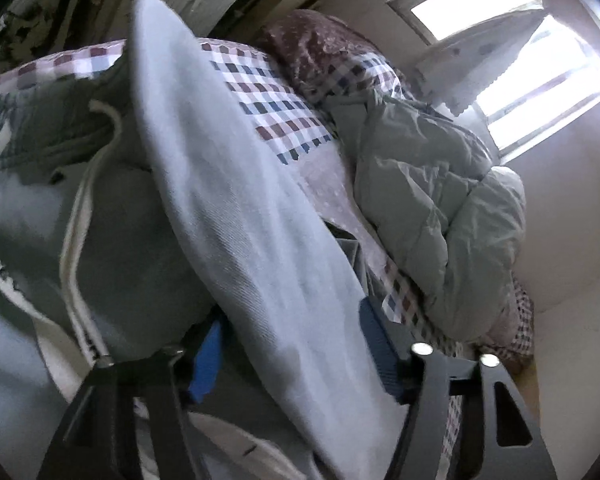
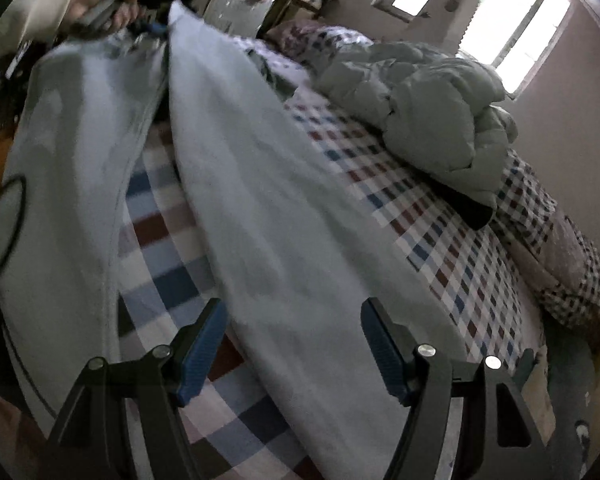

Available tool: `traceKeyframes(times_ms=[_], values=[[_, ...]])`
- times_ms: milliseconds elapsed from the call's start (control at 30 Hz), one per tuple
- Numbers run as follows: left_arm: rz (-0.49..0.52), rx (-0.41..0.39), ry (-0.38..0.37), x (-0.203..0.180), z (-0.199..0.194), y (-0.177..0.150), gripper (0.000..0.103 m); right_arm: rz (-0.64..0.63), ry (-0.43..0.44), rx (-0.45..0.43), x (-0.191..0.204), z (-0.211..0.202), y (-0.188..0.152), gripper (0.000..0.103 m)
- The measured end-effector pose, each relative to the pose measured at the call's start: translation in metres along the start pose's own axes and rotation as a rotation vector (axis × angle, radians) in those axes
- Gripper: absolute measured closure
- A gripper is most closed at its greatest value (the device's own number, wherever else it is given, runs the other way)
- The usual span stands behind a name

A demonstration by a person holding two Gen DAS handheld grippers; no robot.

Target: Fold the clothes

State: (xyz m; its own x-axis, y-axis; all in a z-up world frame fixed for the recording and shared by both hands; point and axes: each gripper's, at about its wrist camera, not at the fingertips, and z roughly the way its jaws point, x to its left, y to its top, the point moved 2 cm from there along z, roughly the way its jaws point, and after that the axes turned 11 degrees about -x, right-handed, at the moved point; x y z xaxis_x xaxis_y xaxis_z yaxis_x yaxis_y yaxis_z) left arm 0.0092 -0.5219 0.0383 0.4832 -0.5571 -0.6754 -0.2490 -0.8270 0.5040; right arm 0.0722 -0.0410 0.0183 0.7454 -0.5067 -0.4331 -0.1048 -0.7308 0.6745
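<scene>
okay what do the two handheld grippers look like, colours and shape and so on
Both look alike. The left gripper and right gripper have black angular frames with triangular cut-outs and round silver bolt heads. Their fingers carry blue ribbed pads. No cables or markings show.

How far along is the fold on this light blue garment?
Early. Nothing looks folded yet: the light blue garment stretches taut above the checked bedsheet. The left gripper and right gripper each straddle a fabric edge; contact is unclear. Laying it flat and folding remain. The puffy jacket lies bunched, untouched.
</scene>
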Motion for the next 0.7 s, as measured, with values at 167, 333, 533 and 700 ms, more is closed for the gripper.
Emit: traceKeyframes(times_ms=[167,333,533,700], values=[[0.02,-0.013,0.003,-0.011,0.003,0.012,0.09,0.012,0.035,0.032,-0.002,0.014,-0.01,0.031],[0.053,-0.035,0.007,-0.025,0.005,0.02,0.096,0.035,0.091,0.056,-0.004,0.018,-0.016,0.04],[0.037,-0.045,0.008,-0.03,0.006,0.023,0.096,-0.037,0.097,0.072,-0.001,-0.006,-0.019,0.042],[0.036,-0.042,0.016,-0.03,0.005,0.023,0.096,-0.243,-0.043,0.126,0.007,-0.022,-0.051,0.042]])
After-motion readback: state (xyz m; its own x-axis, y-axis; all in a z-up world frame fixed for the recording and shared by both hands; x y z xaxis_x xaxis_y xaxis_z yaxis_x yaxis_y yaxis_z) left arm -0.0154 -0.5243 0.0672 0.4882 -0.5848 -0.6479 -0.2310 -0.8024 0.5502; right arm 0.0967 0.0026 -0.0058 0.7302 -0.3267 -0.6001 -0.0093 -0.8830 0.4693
